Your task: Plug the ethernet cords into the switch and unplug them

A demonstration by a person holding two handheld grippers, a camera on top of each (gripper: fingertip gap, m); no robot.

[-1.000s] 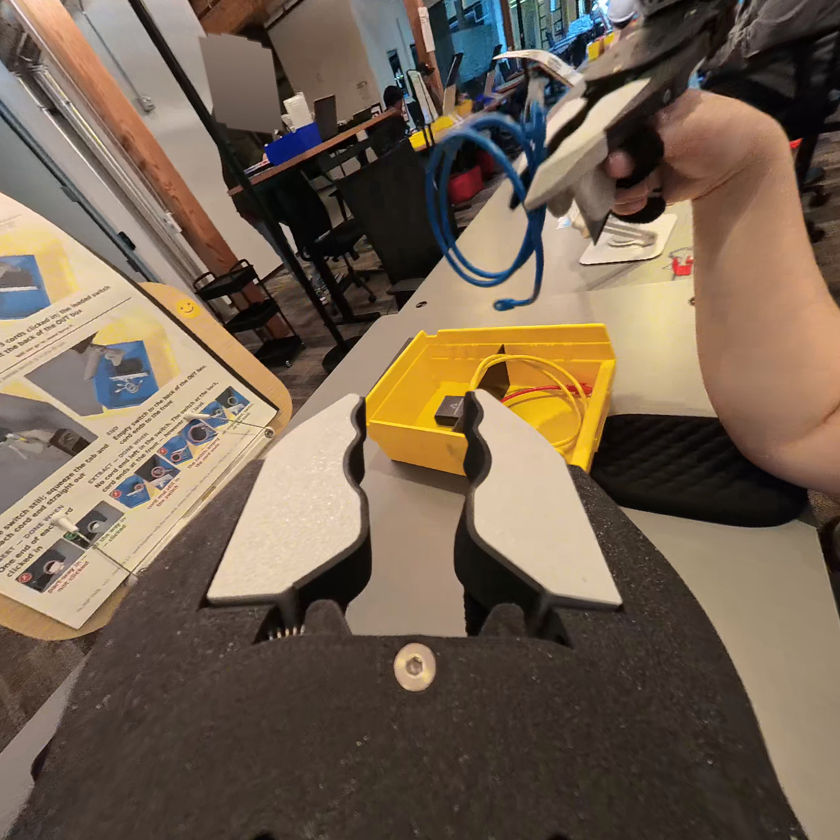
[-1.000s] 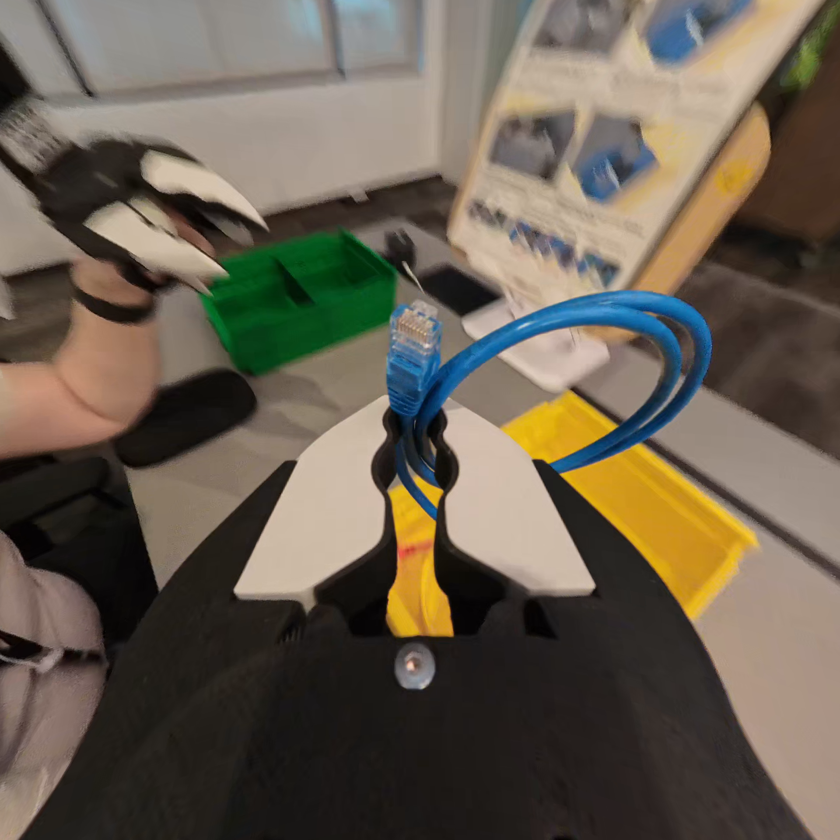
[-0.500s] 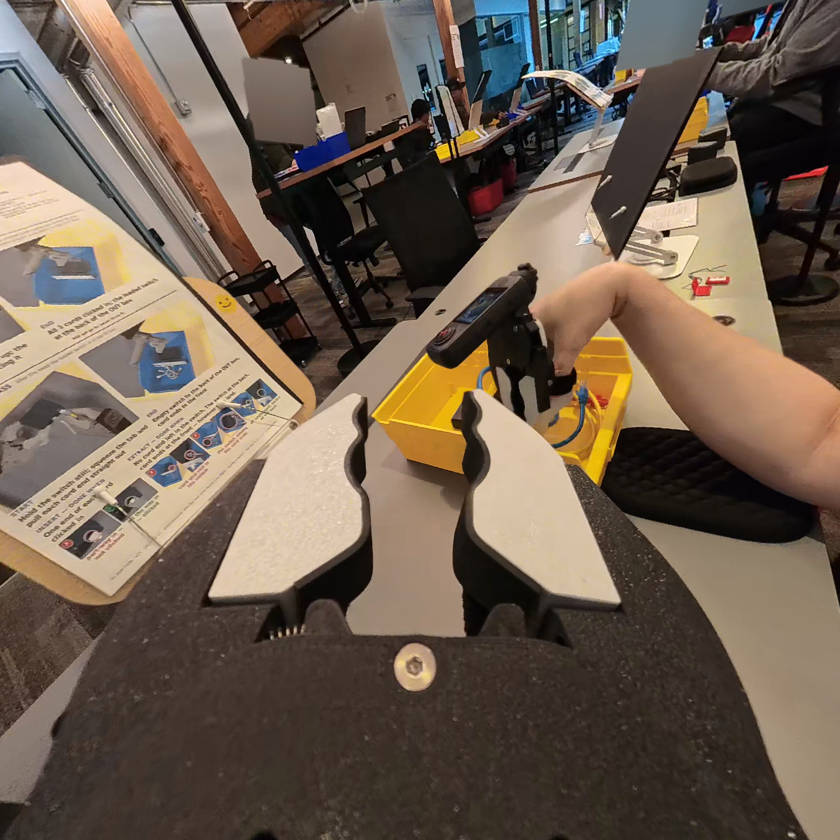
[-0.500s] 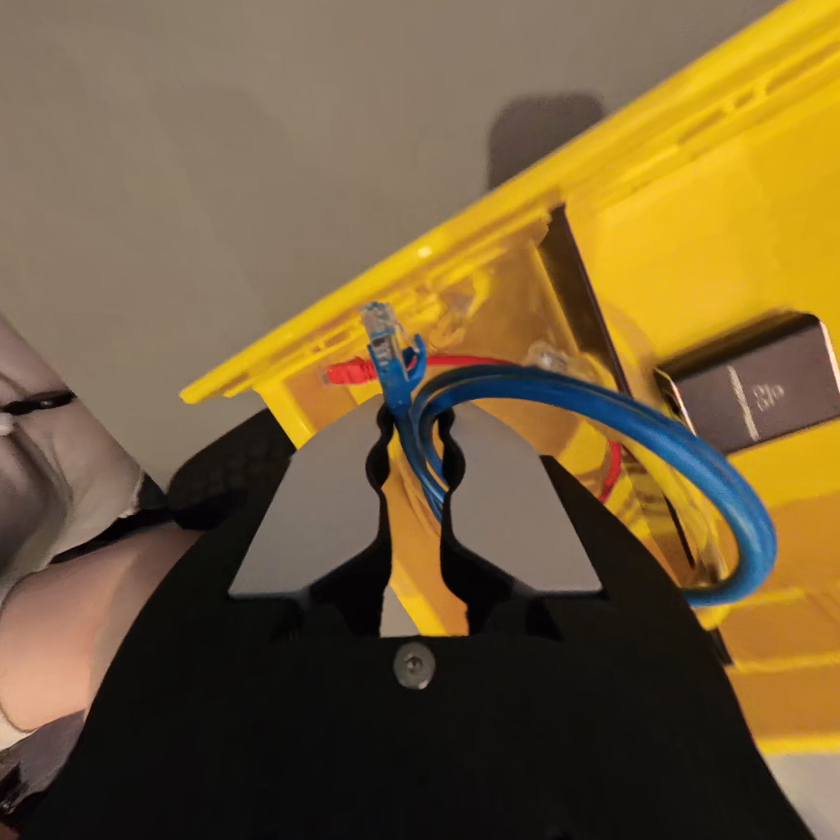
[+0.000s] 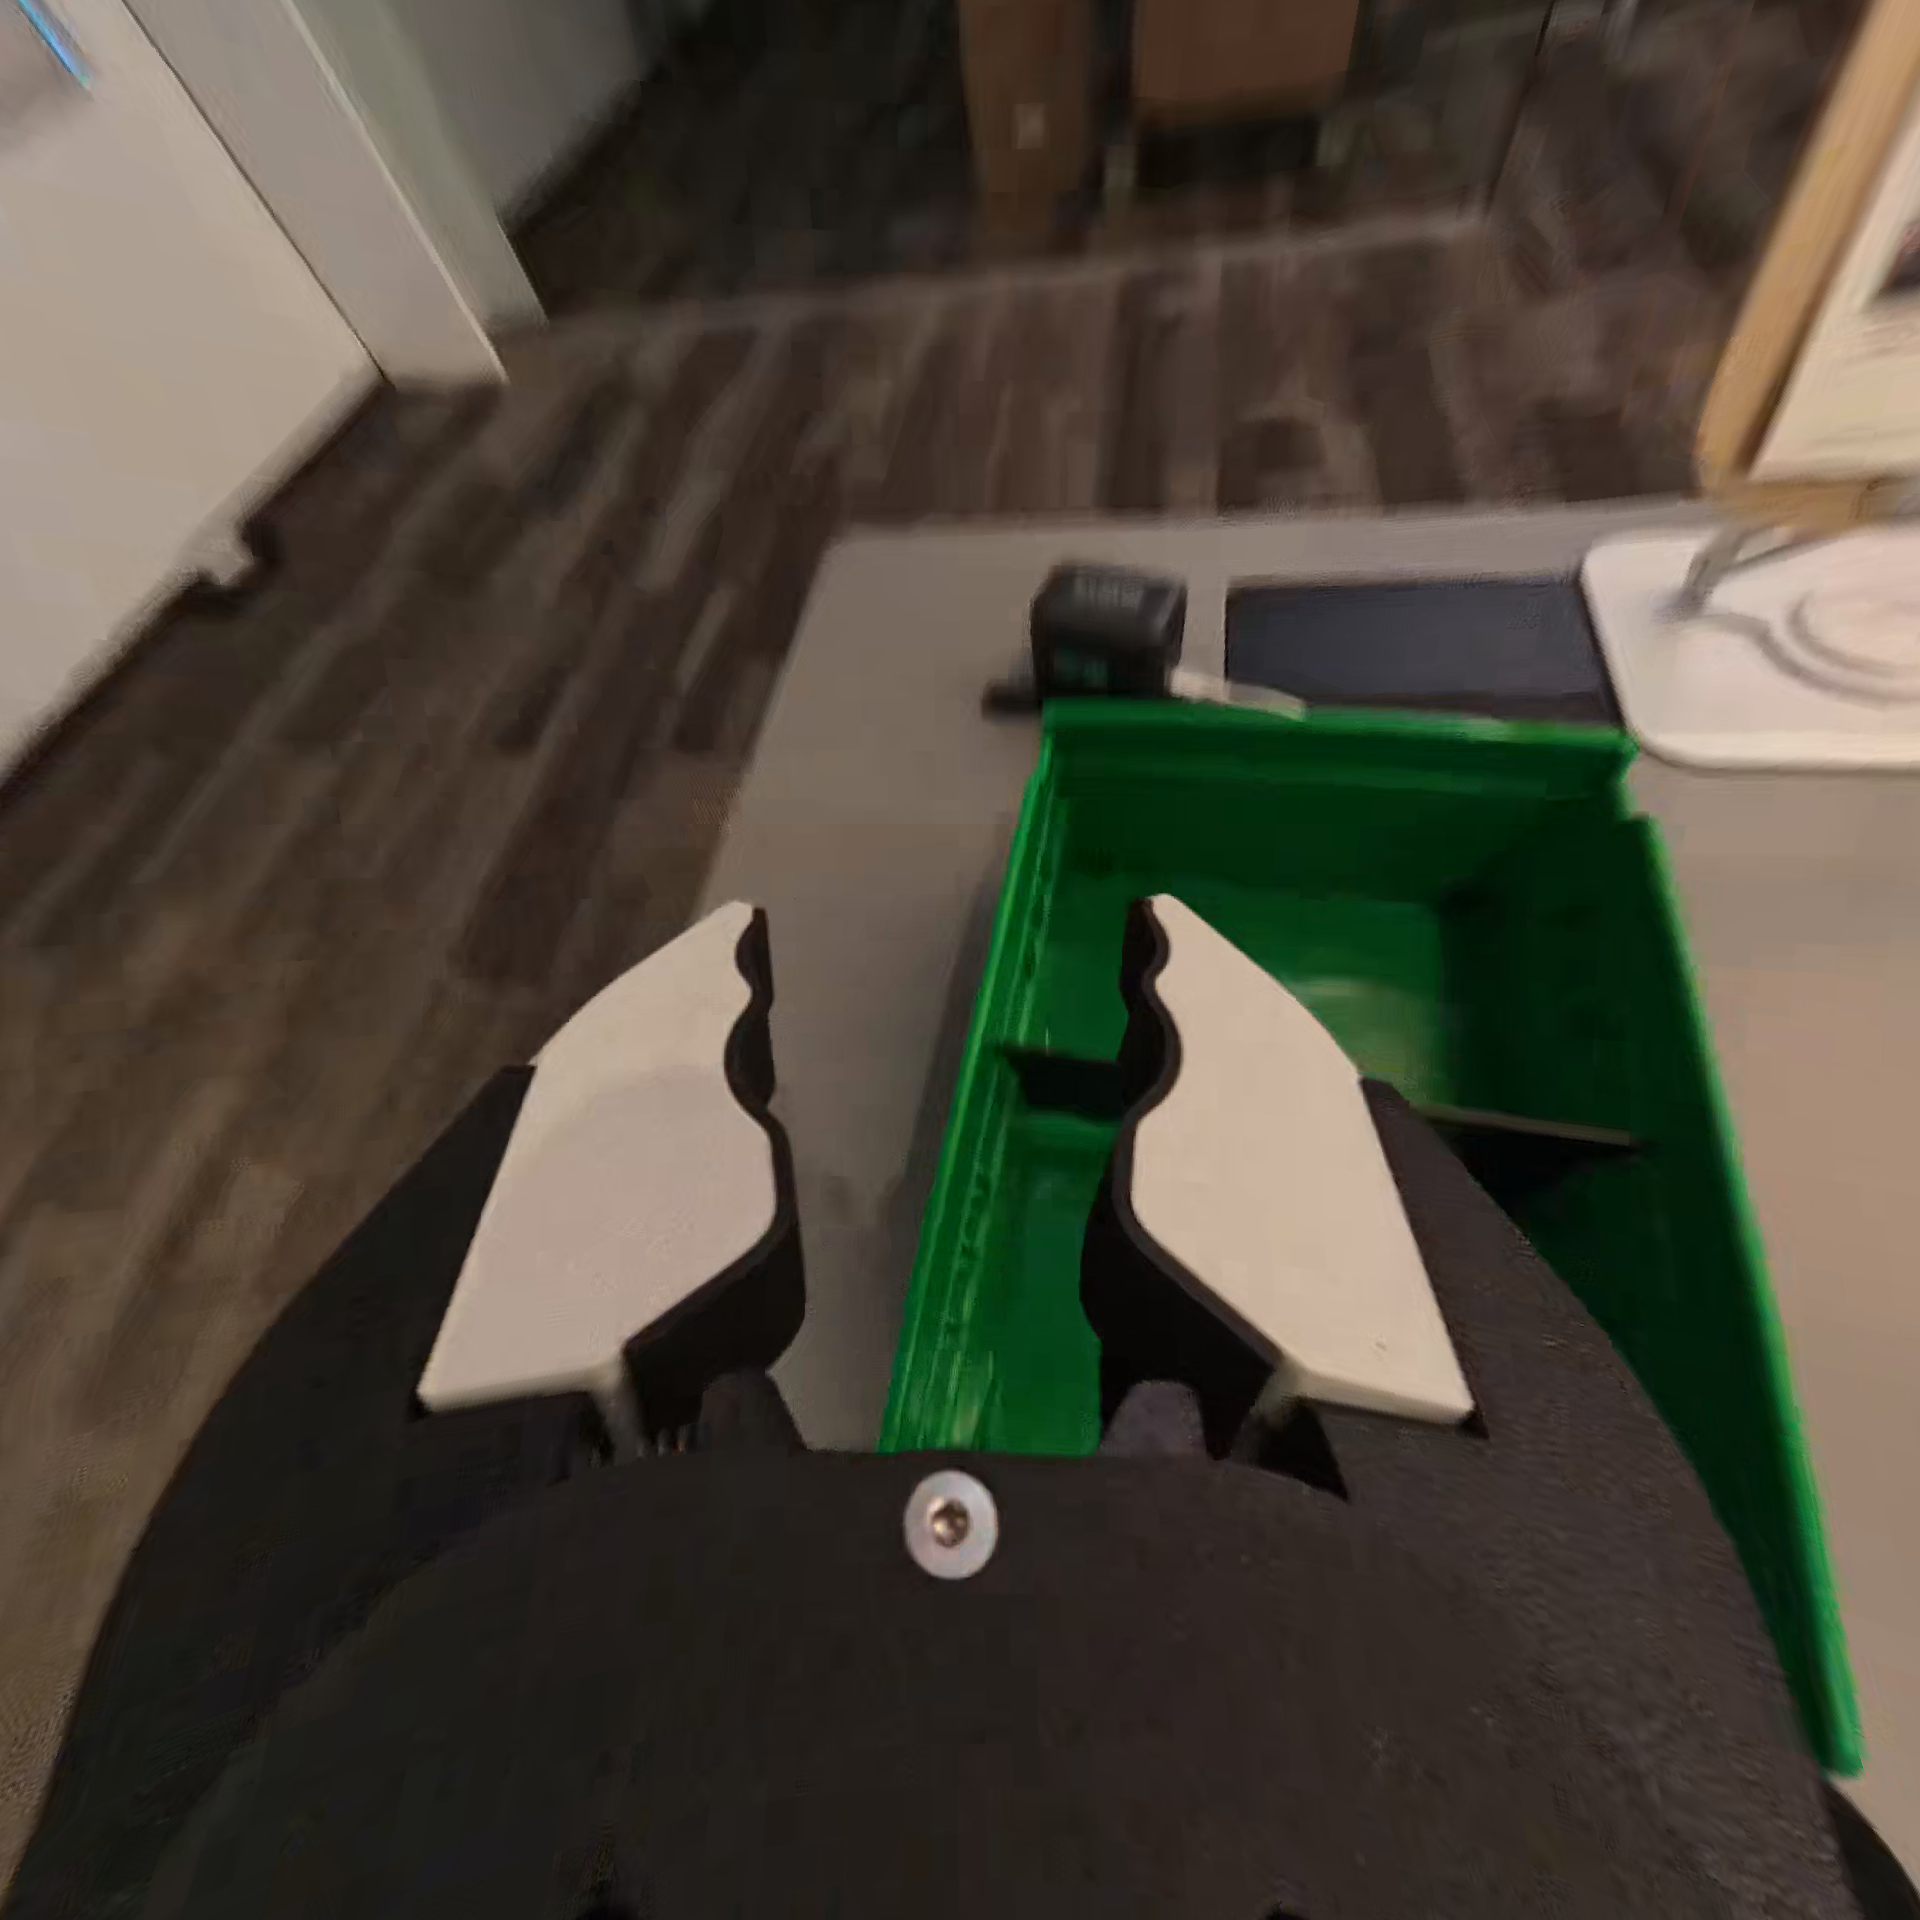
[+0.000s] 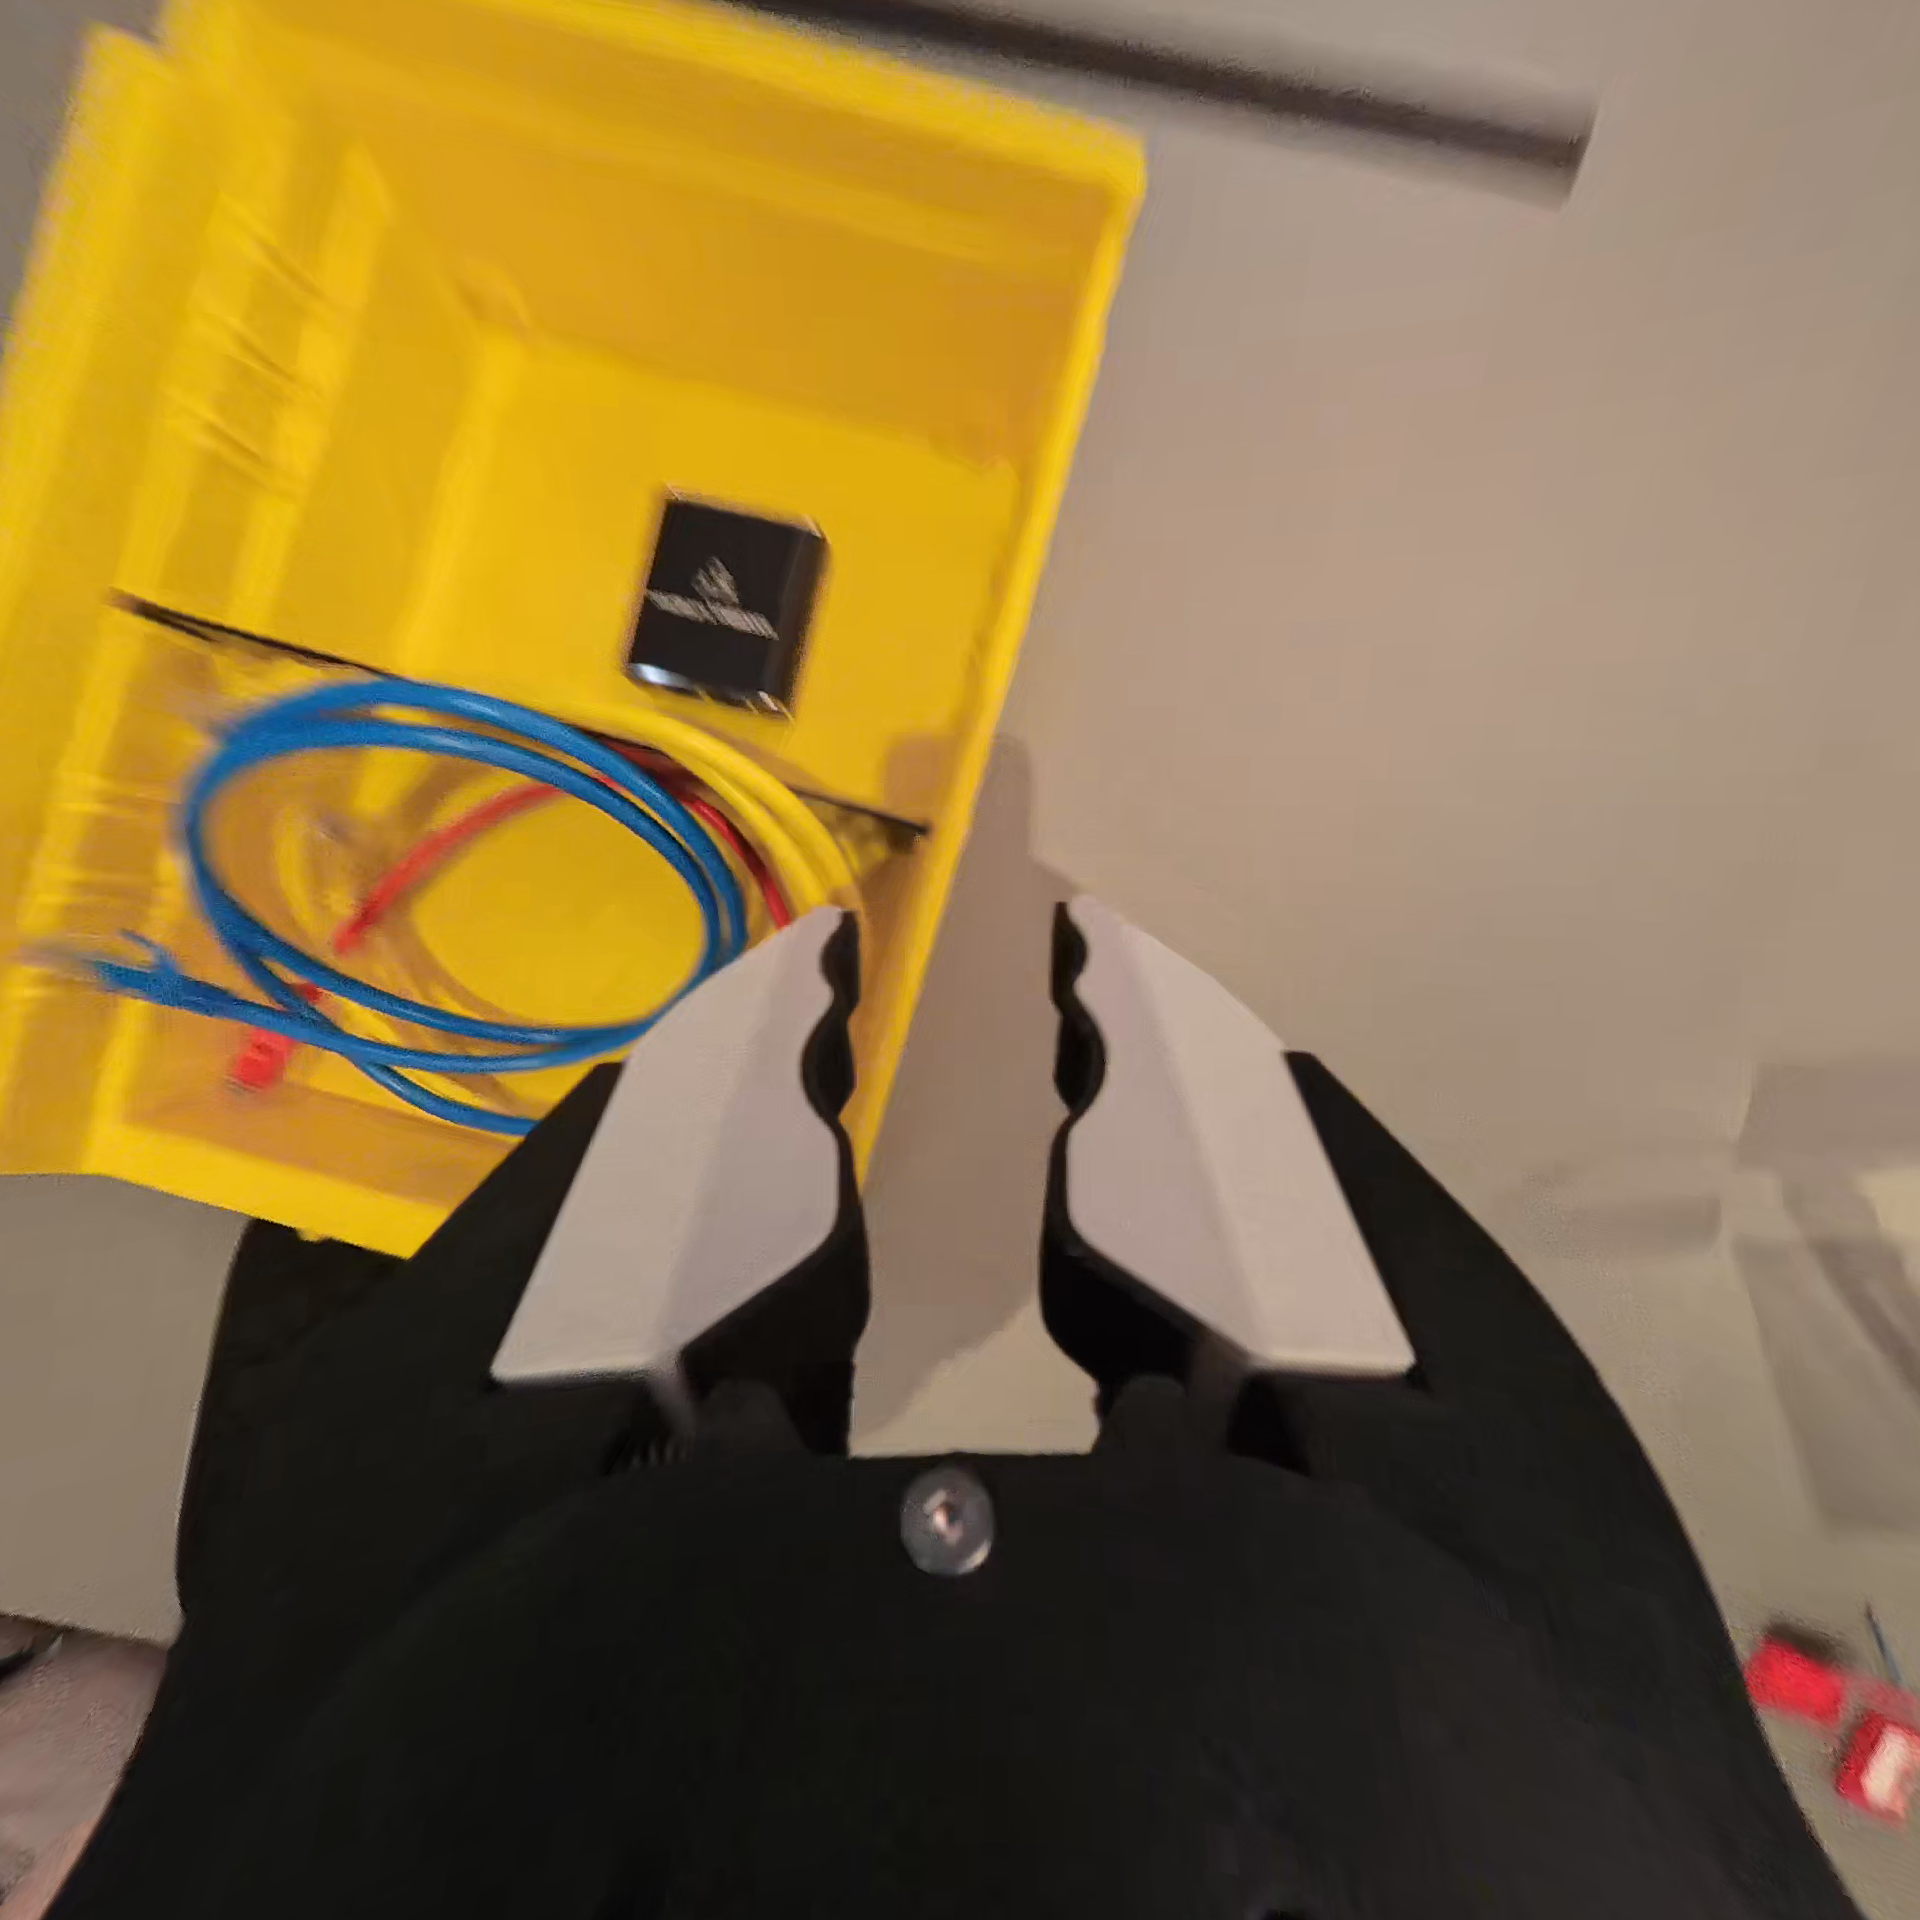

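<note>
In the right wrist view my right gripper (image 6: 951,920) is open and empty above the right rim of a yellow bin (image 6: 644,312). A coiled blue ethernet cord (image 6: 468,883) lies in the bin's front compartment with a red cord (image 6: 436,862) and a yellow cord (image 6: 774,800). A small black switch (image 6: 727,608) lies in the compartment behind them. In the left wrist view my left gripper (image 5: 951,920) is wide open and empty above the left wall of a green bin (image 5: 1351,852); the green bin shows nothing inside it.
A black device (image 5: 1107,629) and a dark pad (image 5: 1413,644) lie behind the green bin on the grey table (image 5: 883,727). A white stand base (image 5: 1766,665) is at the right. The table's left edge drops to wood floor (image 5: 416,623). Small red items (image 6: 1839,1704) lie at the lower right. Tip to tip, the grippers are about 75 cm apart. From the right gripper's tips to the small black switch (image 6: 727,608) is close to 15 cm.
My right gripper carried the blue cord down into the yellow bin, opened and let it go there. My left gripper swung away to the green bin and opened wider.
</note>
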